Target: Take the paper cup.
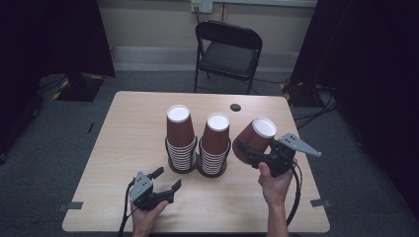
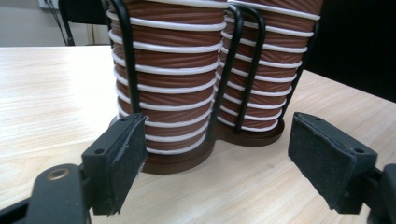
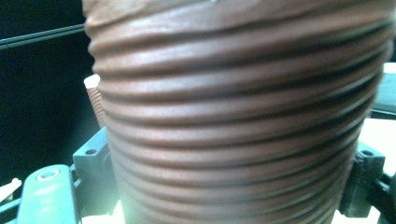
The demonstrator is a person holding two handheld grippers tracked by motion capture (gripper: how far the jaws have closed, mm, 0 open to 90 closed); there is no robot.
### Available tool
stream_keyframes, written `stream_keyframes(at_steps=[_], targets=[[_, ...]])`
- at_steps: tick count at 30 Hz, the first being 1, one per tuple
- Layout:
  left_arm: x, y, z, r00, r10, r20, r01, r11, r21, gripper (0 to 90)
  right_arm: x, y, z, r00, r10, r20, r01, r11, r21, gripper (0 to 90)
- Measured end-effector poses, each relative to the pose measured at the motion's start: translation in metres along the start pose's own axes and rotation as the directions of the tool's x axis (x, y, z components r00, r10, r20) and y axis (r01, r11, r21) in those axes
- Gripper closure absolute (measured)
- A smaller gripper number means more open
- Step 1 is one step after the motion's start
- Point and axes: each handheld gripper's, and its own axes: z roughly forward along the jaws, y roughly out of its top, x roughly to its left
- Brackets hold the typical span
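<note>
The right gripper (image 1: 253,154) is clamped on a single brown paper cup (image 1: 254,138), held tilted off the table, base uppermost, just to the right of the two-slot wire cup holder (image 1: 197,165). Both slots already carry tall inverted stacks: the left stack (image 1: 180,140) and the right stack (image 1: 215,145), the latter nearest the held cup. The left gripper (image 1: 165,180) rests low, jaws spread wide and empty, directly before the holder base (image 2: 177,161). Judged progress: pick-up complete; placement outstanding. The right gripper view is blurred, so grip depth is uncertain.

Black folding chair (image 1: 228,52) behind table (image 1: 133,128)
</note>
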Motion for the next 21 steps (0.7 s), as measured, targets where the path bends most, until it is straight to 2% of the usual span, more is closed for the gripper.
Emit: stream_keyframes(at_steps=[2, 8, 12, 17, 20, 21], targets=[[-0.003, 0.001, 0.001, 0.9996, 0.007, 0.026, -0.007, 1.0, -0.005, 22.4, 0.002, -0.006, -0.002, 1.0, 0.006, -0.007, -0.006, 1.0, 0.003, 15.0], [-0.008, 0.005, 0.003, 0.9986, 0.018, 0.05, -0.017, 0.9997, -0.014, 24.8, 0.004, -0.019, -0.002, 0.9997, 0.02, -0.012, -0.019, 1.0, 0.02, 15.0], [-0.01, 0.008, 0.004, 0.9977, 0.02, 0.065, -0.019, 0.9996, -0.018, 30.2, 0.005, -0.029, -0.002, 0.9985, 0.049, -0.026, -0.048, 0.998, 0.026, 15.0], [-0.013, 0.008, 0.005, 0.9967, 0.031, 0.074, -0.03, 0.9994, -0.019, 29.5, 0.006, -0.042, -0.001, 0.9958, 0.085, -0.033, -0.084, 0.996, 0.037, 15.0], [-0.013, 0.008, 0.006, 0.9972, 0.033, 0.066, -0.032, 0.9993, -0.018, 27.7, 0.006, -0.049, -0.001, 0.9941, 0.102, -0.036, -0.101, 0.994, 0.042, 15.0], [-0.013, 0.008, 0.007, 0.9966, 0.032, 0.076, -0.031, 0.9994, -0.018, 27.5, 0.006, -0.051, 0.0, 0.9925, 0.114, -0.045, -0.112, 0.993, 0.041, 15.0]])
